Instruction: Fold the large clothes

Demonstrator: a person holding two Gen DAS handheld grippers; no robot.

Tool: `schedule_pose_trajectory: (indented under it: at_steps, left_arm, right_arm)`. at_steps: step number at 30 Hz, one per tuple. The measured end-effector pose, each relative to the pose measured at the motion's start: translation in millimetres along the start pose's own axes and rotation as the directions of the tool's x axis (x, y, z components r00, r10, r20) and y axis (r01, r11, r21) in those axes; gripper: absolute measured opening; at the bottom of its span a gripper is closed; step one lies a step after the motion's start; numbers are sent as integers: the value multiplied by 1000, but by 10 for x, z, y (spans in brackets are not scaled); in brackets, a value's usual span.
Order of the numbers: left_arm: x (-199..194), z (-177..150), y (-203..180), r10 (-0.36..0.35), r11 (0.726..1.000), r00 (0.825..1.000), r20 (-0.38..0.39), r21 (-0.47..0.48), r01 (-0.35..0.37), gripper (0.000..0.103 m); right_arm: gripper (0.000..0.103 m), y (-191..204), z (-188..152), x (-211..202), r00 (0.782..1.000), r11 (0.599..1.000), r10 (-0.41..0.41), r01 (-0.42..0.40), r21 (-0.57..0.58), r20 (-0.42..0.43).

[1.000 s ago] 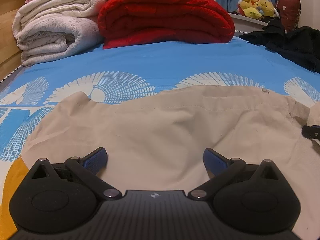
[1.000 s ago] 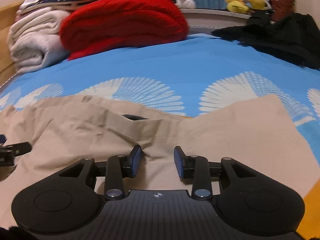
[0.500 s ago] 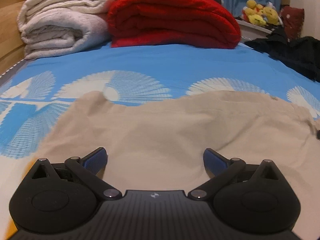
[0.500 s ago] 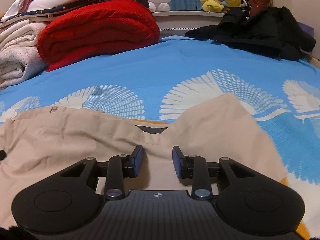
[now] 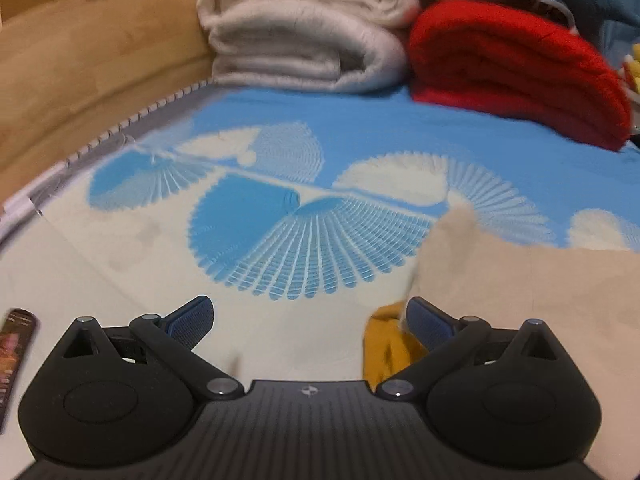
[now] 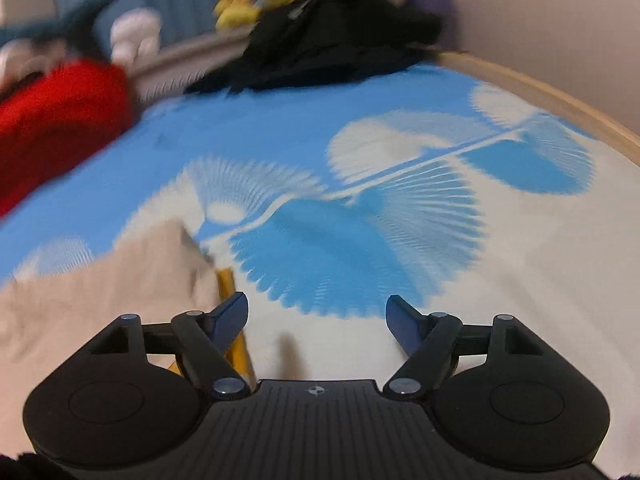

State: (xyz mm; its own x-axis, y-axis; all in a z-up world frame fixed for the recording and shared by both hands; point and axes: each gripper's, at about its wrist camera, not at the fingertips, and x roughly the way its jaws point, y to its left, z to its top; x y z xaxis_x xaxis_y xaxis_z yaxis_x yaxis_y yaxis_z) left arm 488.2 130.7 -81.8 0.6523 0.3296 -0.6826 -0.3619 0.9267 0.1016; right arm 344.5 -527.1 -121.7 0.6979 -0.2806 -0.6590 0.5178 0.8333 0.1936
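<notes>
A beige garment [image 5: 532, 280] lies flat on the blue-and-white bedsheet [image 5: 280, 240], with a mustard-yellow piece [image 5: 384, 340] showing at its edge. In the left wrist view it lies at the right; my left gripper [image 5: 310, 316] is open and empty over bare sheet, its right finger at the garment's left corner. In the right wrist view the garment [image 6: 100, 300] lies at the left, with a yellow strip [image 6: 230, 292] along its edge. My right gripper [image 6: 316, 316] is open and empty over the sheet, just right of the garment.
Folded white blankets [image 5: 304, 36] and a red blanket [image 5: 516, 68] are stacked at the bed's far end. A wooden bed frame [image 5: 80, 68] runs along the left. A black clothes pile [image 6: 332, 44] and plush toys [image 6: 252, 0] sit far right. A phone-like object [image 5: 14, 344] lies at the left.
Both grippers have swung outward off the garment, the left one to the left, the right one to the right. The right jaws have opened wide. Both views are motion-blurred.
</notes>
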Motion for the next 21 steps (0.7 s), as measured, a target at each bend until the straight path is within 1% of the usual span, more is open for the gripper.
schedule_pose_trajectory:
  at_steps: [2,4,6,8,9,10,11,13,14,15,16,17,18,19,20,21]
  left_arm:
    - [-380,-53,-102,-81,997,996,23,-2,81,103]
    - [-764,-195,-279,-186,982,982,16,14,186,103]
    - [-1102,-397,-484,-294,955,956,-3,37,294,103]
    - [-1375,-641,-714,-379,922,925,-33,70,380,103]
    - [-1474,-752,-831,-412,905,910,-44,91,415,103]
    - [-1562,-875,-957,-432,892,900,-52,118,435,103]
    - [-1618,-969,-1070,-439,885,897,-60,146,443,103]
    - [-1669,-1136,-1299,-441,873,894,-76,196,447,103]
    - [-1660,-1209,-1417,-424,872,902,-83,231,431,103]
    - [-1618,-1285,-1526,-396,876,914,-94,262,406,103]
    - [-1558,-1382,-1601,-371,881,924,-96,278,383,103]
    - [-1488,-1456,-1670,-346,889,933,-100,284,360,103]
    - [-1421,-1513,-1699,-330,897,938,-110,273,347,103]
    - [-1365,-1533,-1700,-327,905,937,-122,246,348,103]
    - [-1319,-1531,-1682,-331,910,934,-134,216,354,103]
    - [-1283,-1515,-1662,-336,911,931,-144,199,360,103]
  right_arm:
    - [82,-164,-32,-333,999,997,36,-36,70,5]
    - [84,-290,-115,-605,997,984,70,-67,166,-13]
    - [84,-402,-296,-857,992,958,116,-99,269,-51]
    - [86,-480,-574,-1087,984,928,159,-120,353,-85]
    - [86,-515,-723,-1172,978,914,182,-131,384,-99]
    - [87,-559,-876,-1243,973,900,200,-136,415,-115]
    - [87,-595,-1027,-1292,967,886,212,-130,445,-140]
    - [87,-626,-1269,-1343,954,861,241,-125,493,-178]
    - [87,-629,-1381,-1321,946,851,250,-113,513,-206]
    - [88,-619,-1481,-1290,940,841,256,-100,532,-228]
    - [89,-605,-1545,-1252,940,834,258,-101,543,-221]
    - [90,-568,-1547,-1264,950,833,245,-105,543,-192]
    - [90,-527,-1528,-1264,958,826,240,-118,552,-155]
    - [90,-495,-1510,-1224,959,805,259,-151,573,-112]
    - [91,-474,-1504,-1147,953,780,291,-185,597,-84]
    - [92,-460,-1518,-1032,944,757,322,-209,619,-74]
